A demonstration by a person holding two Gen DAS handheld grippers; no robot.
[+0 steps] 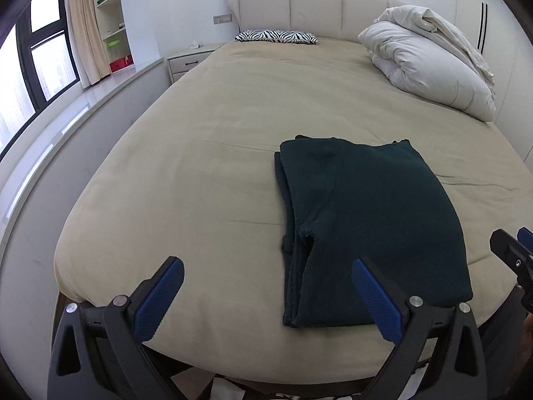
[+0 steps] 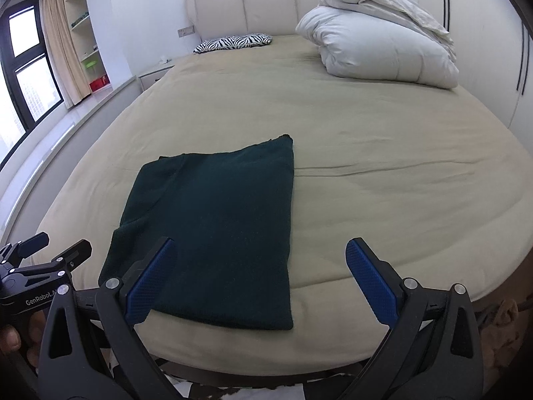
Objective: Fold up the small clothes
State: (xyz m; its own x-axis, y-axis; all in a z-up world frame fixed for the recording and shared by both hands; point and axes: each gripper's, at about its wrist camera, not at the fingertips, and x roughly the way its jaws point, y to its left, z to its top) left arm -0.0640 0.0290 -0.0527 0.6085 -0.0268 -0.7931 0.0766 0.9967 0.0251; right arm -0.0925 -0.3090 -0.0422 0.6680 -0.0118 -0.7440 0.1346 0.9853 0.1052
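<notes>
Both grippers, left [image 1: 266,280] & right [image 2: 260,260], are held apart, empty; dark green garment [image 2: 213,226] is seen just ahead, long axis running away, nearer the right.

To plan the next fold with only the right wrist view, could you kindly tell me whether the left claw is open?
Observer: Yes. The left claw is wide open and empty, above the near end of the bed.
Operator: Thank you. How does the garment's left edge look?
Observer: The garment shows several stacked layers along that edge, so it is already folded over.
Operator: Is that edge tidy?
Observer: Not quite. Towards the near end the layers part in a small gap.
</notes>
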